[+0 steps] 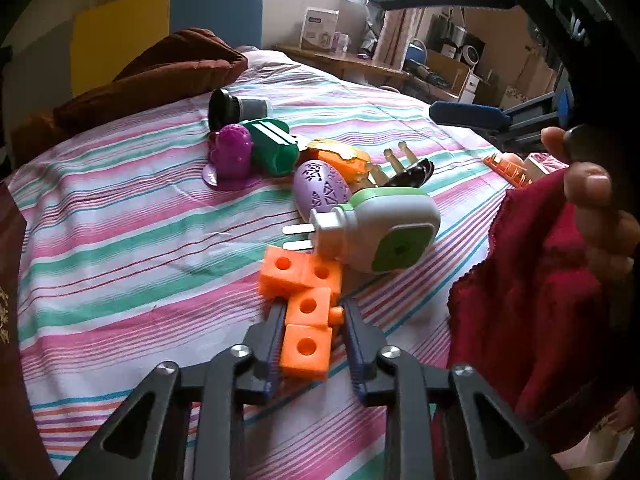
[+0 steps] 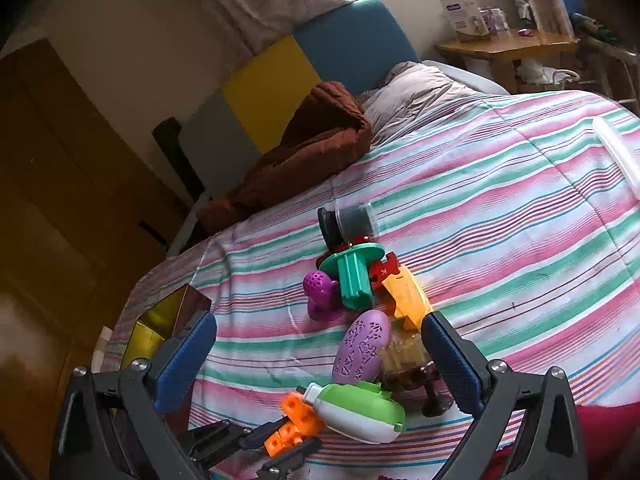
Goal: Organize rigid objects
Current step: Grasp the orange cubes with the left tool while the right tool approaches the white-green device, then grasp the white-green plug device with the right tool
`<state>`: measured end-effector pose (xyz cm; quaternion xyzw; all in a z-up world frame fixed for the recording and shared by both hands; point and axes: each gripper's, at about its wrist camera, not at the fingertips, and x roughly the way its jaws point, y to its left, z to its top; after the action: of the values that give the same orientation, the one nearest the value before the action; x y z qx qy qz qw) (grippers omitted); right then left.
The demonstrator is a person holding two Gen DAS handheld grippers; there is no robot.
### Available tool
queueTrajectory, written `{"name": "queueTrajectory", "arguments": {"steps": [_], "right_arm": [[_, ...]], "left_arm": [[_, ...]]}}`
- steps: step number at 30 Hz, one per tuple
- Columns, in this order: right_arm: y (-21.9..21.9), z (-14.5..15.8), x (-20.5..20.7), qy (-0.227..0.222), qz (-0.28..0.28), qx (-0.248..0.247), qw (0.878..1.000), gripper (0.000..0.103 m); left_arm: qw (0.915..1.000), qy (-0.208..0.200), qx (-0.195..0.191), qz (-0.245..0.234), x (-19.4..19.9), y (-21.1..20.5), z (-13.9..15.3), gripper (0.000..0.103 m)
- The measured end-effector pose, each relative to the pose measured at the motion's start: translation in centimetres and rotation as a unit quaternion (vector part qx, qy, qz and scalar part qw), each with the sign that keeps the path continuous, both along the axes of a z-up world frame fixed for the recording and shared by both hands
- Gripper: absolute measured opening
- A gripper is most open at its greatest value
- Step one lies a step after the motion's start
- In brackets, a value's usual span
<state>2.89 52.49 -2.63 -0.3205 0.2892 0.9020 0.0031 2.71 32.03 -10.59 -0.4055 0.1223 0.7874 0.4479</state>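
A pile of small rigid things lies on the striped bedspread [image 1: 120, 216]. An orange block chain [image 1: 304, 304] lies nearest; my left gripper [image 1: 310, 312] has its fingers around the chain's near blocks and looks shut on them; it also shows in the right wrist view [image 2: 292, 428]. Behind it lie a white-green plug-in device [image 1: 380, 228], a purple egg-shaped case [image 1: 320, 188], a purple toy [image 1: 232, 152], a green plastic piece [image 1: 272, 148], an orange piece [image 1: 340, 156] and a black-lidded jar [image 1: 236, 106]. My right gripper [image 2: 320, 344] is open, hovering above the pile.
A brown blanket [image 2: 320, 140] and grey pillow [image 2: 416, 92] lie at the bed's head. A gold-lined box [image 2: 168, 320] sits at the bed's left edge. A red cloth [image 1: 540, 300] lies at right. A wooden side table [image 2: 508, 48] stands beyond.
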Motion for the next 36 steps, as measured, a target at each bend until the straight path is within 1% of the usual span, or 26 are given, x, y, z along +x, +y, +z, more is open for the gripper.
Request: {"name": "queueTrajectory", "arguments": {"steps": [3,5,7,9,11,14,16,17,19,21,22,23,25,27,29,31,32,33,34,36], "right_arm": [[-0.6,-0.2,-0.3,-0.005,0.021,0.000,1.000,0.103],[-1.1,-0.5,-0.7,-0.017,0.036,0.002,0.999,0.103],[-1.8,-0.8,-1.1,-0.031,0.056,0.014,0.998,0.103],[-2.7,-1.0,-1.2,-0.039,0.068,0.038,0.996,0.102],[-3.4,-1.1,-1.4,-0.046,0.078,0.053,0.994,0.100],[-3.9,-1.8,-1.7,-0.064,0.095,0.057,0.992,0.089],[-4.2,-2.1,-2.1,-0.074,0.104,0.060,0.990,0.078],[-4.4,-2.3,-2.1,-0.080,0.108,0.064,0.989,0.076],[-4.8,-2.8,-2.4,-0.100,0.115,0.077,0.985,0.074],[-5.4,-3.7,-2.9,-0.132,0.118,0.103,0.979,0.074],[-5.6,-3.8,-2.9,-0.139,0.115,0.122,0.976,0.074],[-5.8,-3.9,-2.9,-0.145,0.116,0.131,0.974,0.074],[-5.9,-4.2,-2.8,-0.156,0.118,0.139,0.971,0.074],[-6.1,-4.5,-2.9,-0.175,0.122,0.152,0.965,0.074],[-6.5,-4.8,-2.9,-0.199,0.125,0.163,0.958,0.074],[-6.6,-5.4,-2.8,-0.227,0.126,0.159,0.953,0.072],[-6.6,-5.7,-2.7,-0.237,0.125,0.155,0.951,0.070],[-6.6,-5.9,-2.6,-0.244,0.124,0.157,0.949,0.064],[-6.7,-6.0,-2.5,-0.247,0.124,0.165,0.947,0.055],[-7.0,-6.1,-2.5,-0.244,0.128,0.171,0.946,0.055]], "left_arm": [[1.0000,0.007,0.005,0.000,0.3,-0.4,-0.1,0.025],[0.9999,0.016,0.005,0.000,0.7,-0.7,-0.1,0.025],[0.9998,0.017,0.006,0.002,1.0,-1.3,0.0,0.025],[0.9998,0.016,0.009,0.005,1.1,-2.0,0.0,0.025],[0.9998,0.019,0.009,0.007,1.2,-2.6,0.1,0.025],[0.9995,0.028,0.007,0.015,1.7,-3.7,0.3,0.026],[0.9990,0.040,0.005,0.020,2.2,-4.5,0.5,0.026],[0.9987,0.046,0.003,0.022,2.4,-4.8,0.5,0.026],[0.9982,0.056,-0.002,0.022,2.7,-5.2,0.4,0.026],[0.9977,0.064,-0.002,0.023,2.9,-5.6,0.4,0.026],[0.9976,0.066,-0.003,0.023,3.0,-5.7,0.4,0.026],[0.9975,0.067,-0.004,0.022,3.0,-5.8,0.3,0.026],[0.9975,0.067,-0.005,0.022,2.9,-6.0,0.2,0.026],[0.9979,0.062,0.001,0.020,2.6,-6.2,0.0,0.026],[0.9983,0.053,0.012,0.021,2.3,-6.5,-0.1,0.026],[0.9985,0.045,0.022,0.022,2.0,-6.7,-0.3,0.026],[0.9985,0.043,0.026,0.021,2.0,-6.8,-0.3,0.026],[0.9985,0.042,0.028,0.020,1.9,-6.8,-0.4,0.026],[0.9985,0.042,0.031,0.018,1.9,-6.9,-0.4,0.026],[0.9985,0.040,0.034,0.016,1.9,-7.1,-0.4,0.026]]}}
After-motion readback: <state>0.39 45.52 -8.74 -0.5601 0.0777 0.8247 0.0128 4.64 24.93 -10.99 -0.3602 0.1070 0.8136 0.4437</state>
